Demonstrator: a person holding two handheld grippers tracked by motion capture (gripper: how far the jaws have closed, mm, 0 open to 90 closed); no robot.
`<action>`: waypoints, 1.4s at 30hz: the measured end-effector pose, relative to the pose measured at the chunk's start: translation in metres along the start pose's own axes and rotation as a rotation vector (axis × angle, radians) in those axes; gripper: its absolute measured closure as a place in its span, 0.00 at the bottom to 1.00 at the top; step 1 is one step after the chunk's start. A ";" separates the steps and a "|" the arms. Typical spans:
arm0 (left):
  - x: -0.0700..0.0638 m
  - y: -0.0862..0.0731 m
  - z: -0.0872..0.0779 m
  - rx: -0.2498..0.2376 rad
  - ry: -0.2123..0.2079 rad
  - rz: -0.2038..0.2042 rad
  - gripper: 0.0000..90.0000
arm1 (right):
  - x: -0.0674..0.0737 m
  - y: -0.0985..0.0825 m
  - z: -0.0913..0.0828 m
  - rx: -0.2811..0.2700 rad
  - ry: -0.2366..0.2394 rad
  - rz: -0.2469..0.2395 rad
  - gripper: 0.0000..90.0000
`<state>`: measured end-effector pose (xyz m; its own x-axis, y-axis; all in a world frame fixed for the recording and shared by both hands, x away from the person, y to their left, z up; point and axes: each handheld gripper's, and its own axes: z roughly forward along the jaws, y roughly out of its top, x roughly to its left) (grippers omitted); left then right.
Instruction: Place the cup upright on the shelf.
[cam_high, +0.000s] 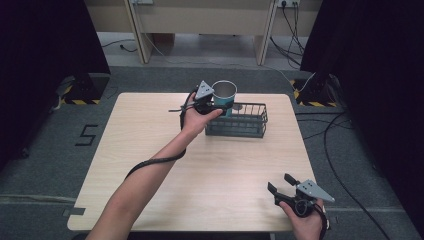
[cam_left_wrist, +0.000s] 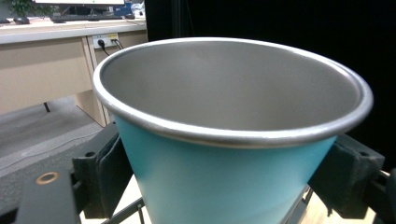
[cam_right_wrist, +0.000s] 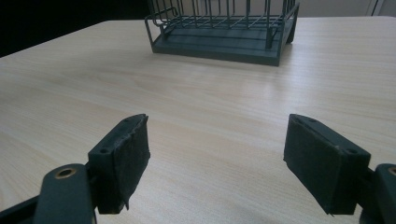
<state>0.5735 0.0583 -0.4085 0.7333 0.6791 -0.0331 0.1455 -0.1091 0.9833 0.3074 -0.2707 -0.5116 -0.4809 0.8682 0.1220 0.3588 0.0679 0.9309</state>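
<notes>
A teal metal cup (cam_high: 224, 95) with a bare steel inside is held upright over the left end of a dark wire basket (cam_high: 250, 120) at the back of the table. My left gripper (cam_high: 216, 106) is shut on the cup, its pads (cam_left_wrist: 105, 175) pressing both sides of the teal wall (cam_left_wrist: 219, 186) below the rim. Whether the cup's base touches the basket floor is hidden. My right gripper (cam_high: 281, 184) rests open near the table's front right corner, with only bare wood between its pads (cam_right_wrist: 128, 158). The basket (cam_right_wrist: 224, 32) stands far ahead of it.
The light wooden table (cam_high: 150, 150) stands on grey carpet. Black curtains hang on both sides, and cables run over the floor at the right (cam_high: 330, 130). A wooden desk (cam_high: 200, 20) stands beyond the table.
</notes>
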 end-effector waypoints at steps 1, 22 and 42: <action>0.000 0.000 0.002 0.003 0.001 -0.004 0.18 | 0.000 0.000 0.000 0.000 0.001 0.001 0.26; 0.000 -0.016 0.022 0.074 0.021 -0.012 0.17 | 0.000 0.000 0.000 0.005 0.007 0.001 0.26; -0.004 -0.029 0.027 0.131 0.019 -0.002 0.17 | 0.000 0.000 0.001 0.007 0.013 0.004 0.25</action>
<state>0.5839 0.0391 -0.4415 0.7204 0.6928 -0.0310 0.2335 -0.2003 0.9515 0.3077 -0.2702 -0.5117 -0.4897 0.8621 0.1300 0.3665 0.0683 0.9279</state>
